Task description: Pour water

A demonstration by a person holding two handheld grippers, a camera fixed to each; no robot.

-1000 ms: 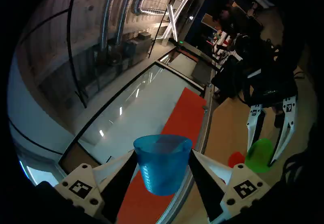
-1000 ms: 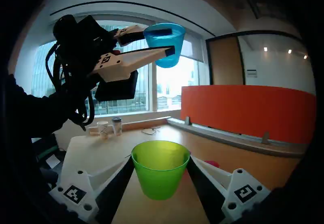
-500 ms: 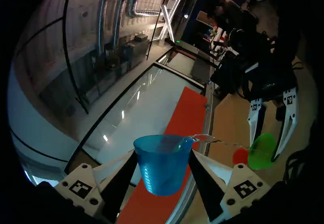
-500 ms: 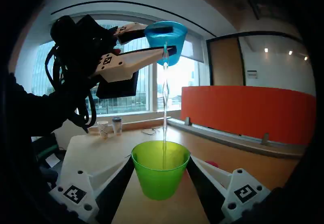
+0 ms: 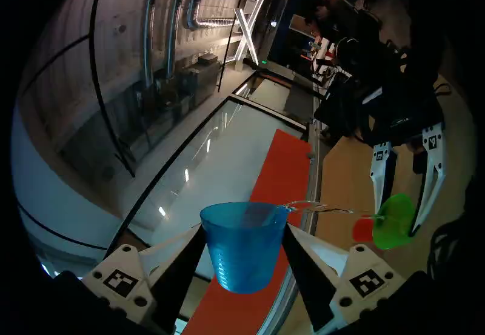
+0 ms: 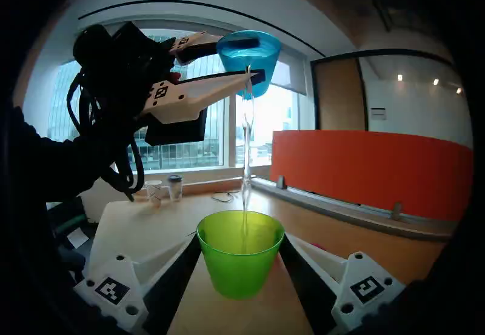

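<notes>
Water [image 6: 245, 153] falls in a thin stream from the lip of the blue cup [image 6: 248, 56], which is tilted high above the green cup [image 6: 240, 253]. The green cup is held upright below it, over the wooden table [image 6: 151, 226]. The left gripper [image 5: 244, 238] is closed on the blue cup, one finger pressed to each side of its wall just under the rim. The right gripper [image 6: 240, 244] clasps the green cup the same way. Both cups look like thin translucent plastic: light, a little springy, and likely to flex if squeezed hard or to slip if the wall gets wet. A hold across the upper wall, where the taper gives the fingers a stop, seems soundest. The green cup should grow heavier as it fills, which calls for a firm, level hold. The stream is long and narrow, so a small wobble of either cup could send it past the rim onto the table. How much water is left in the blue cup cannot be told.
</notes>
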